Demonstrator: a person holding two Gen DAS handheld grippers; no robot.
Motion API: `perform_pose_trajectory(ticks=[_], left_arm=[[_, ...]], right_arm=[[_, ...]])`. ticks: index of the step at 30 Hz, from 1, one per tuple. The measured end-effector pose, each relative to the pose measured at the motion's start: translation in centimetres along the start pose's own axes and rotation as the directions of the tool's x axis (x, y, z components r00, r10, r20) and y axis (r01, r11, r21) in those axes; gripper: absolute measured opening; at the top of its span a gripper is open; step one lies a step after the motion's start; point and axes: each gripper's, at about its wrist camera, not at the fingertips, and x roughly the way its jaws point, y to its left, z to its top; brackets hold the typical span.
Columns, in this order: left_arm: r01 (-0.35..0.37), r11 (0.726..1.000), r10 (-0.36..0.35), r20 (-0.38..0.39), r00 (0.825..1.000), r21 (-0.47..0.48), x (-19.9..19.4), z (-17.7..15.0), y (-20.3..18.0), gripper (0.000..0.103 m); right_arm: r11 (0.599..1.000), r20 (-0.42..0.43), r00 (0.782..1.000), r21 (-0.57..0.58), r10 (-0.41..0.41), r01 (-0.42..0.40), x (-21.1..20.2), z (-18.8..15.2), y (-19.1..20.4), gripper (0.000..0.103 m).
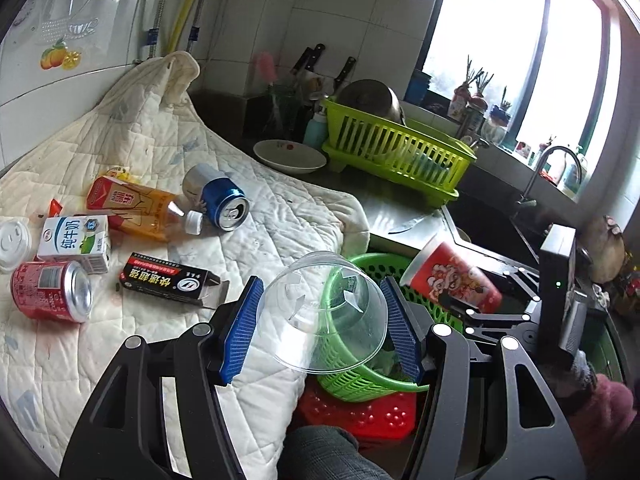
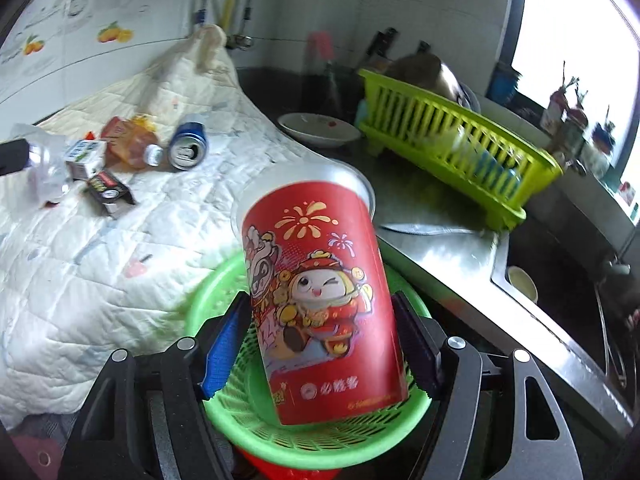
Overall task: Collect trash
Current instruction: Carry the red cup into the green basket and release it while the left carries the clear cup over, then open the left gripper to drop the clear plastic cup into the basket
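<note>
1. Left gripper (image 1: 320, 332) has its pads clamped on a clear plastic lid (image 1: 324, 312), carried over the rim of the green basket (image 1: 360, 380).
2. Right gripper (image 2: 320, 340) is clamped on the red paper cup (image 2: 320, 304), right above that basket (image 2: 320, 456).
3. Step in hand, I'd say: the drop-off. Next, line both up over the basket and let go.
4. Cans and cartons wait on the white cloth (image 1: 240, 360).

The green basket (image 1: 360, 364) is open at the top, but the clear dome lid (image 1: 324, 312) and the red paper cup (image 2: 320, 312) hang over its mouth. The quilt (image 1: 280, 240) between basket and trash cluster is bare. The black box (image 1: 172, 284) lies nearest that strip. The dish rack (image 1: 400, 152) blocks the far counter; the plate (image 1: 290, 156) lies beside it.
</note>
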Motion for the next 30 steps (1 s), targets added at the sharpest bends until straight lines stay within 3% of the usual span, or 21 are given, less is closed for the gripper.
perform_pose_trajectory(ticks=[6,15,30], left_arm=[[0.032,0.999,-0.031,-0.024,0.999,0.037,1.8,0.4,-2.3,0.06],[0.096,0.992,-0.088,-0.096,0.992,0.085,5.8,0.2,-6.1,0.06],[0.142,0.981,-0.104,-0.255,0.961,0.133,13.2,-1.9,-11.0,0.064]], right_arm=[[0.996,0.014,1.0,0.081,-0.026,0.024,1.0,-1.3,-2.6,0.074],[0.992,0.084,0.996,0.126,-0.029,0.018,-2.0,-2.7,-4.3,0.08],[0.977,0.132,0.991,0.214,-0.035,0.006,-5.8,-5.8,-6.4,0.083]])
